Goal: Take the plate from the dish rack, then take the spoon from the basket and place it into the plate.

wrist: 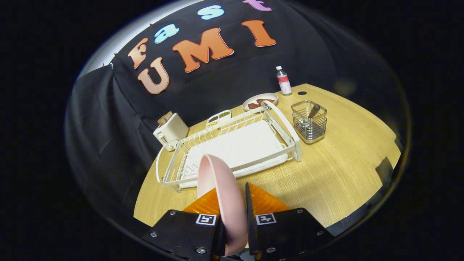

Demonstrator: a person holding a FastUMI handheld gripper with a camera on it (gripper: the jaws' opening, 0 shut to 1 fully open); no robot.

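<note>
My gripper (232,206) is shut on a pink plate (217,181), which stands on edge between the two fingers, lifted clear above the wooden table (344,170). Beyond the fingers lies the white dish rack (232,148), with no dishes in it. To the right of the rack stands a wire basket (309,121) with the spoon (311,113) leaning inside, handle up.
A white toaster (170,131) sits behind the rack's left end. Behind the rack are a small divided dish (219,117) and a plate of food (259,101). A bottle (284,80) stands at the far edge by a round hole (302,93).
</note>
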